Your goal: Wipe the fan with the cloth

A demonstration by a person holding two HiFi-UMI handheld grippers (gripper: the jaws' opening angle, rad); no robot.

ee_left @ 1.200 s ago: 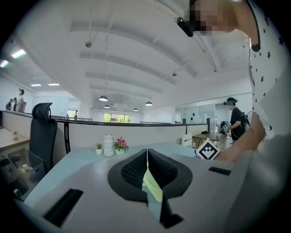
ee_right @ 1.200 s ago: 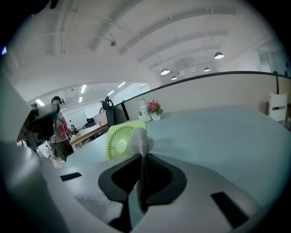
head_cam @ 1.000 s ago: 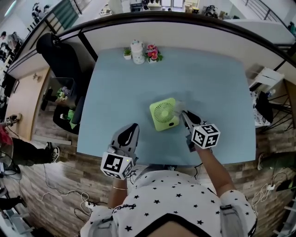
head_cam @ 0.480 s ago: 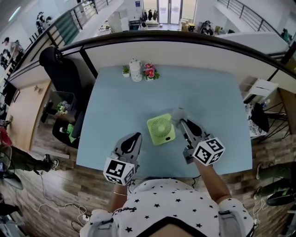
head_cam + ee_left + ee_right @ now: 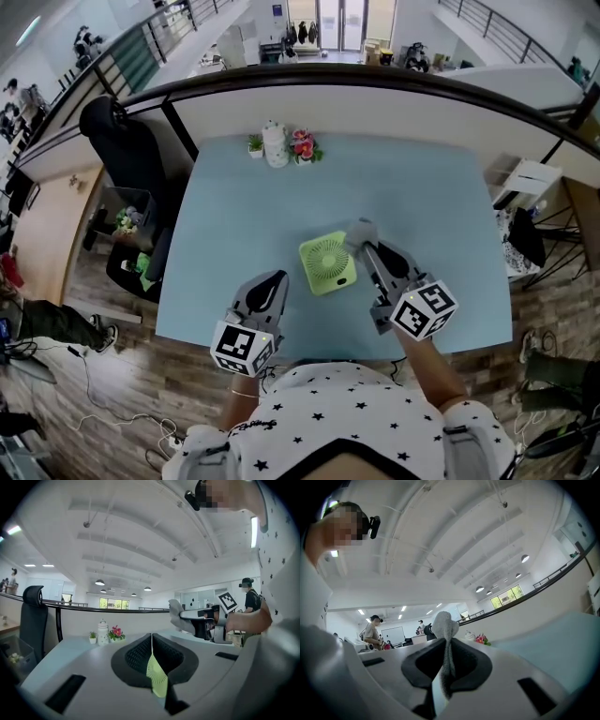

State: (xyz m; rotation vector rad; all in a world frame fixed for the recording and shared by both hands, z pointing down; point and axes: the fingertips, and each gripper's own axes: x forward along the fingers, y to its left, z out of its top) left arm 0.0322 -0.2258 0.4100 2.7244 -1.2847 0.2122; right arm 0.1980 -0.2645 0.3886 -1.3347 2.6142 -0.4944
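Observation:
A small light-green fan [image 5: 328, 263] lies face-up near the middle of the pale blue table [image 5: 422, 187]. My right gripper [image 5: 368, 248] is just to the right of the fan, shut on a grey cloth [image 5: 360, 231] that bunches out past its tips at the fan's upper right corner. In the right gripper view the cloth [image 5: 445, 634] is pinched between the jaws. My left gripper [image 5: 274, 279] hovers at the fan's lower left, shut and holding nothing. In the left gripper view the fan [image 5: 157, 678] shows beyond the closed jaws, and the cloth [image 5: 177, 614] shows at the right.
A white jar [image 5: 275, 144] with a small plant and pink flowers [image 5: 303, 144] stands at the table's far edge. A black chair [image 5: 122, 131] is off the left side. A white box [image 5: 527, 182] sits beyond the right edge. The near table edge runs just under both grippers.
The head view has shifted, so the fan sits lower in the picture than a second ago. The right gripper stays by the fan's right side with the cloth. The left gripper has barely moved.

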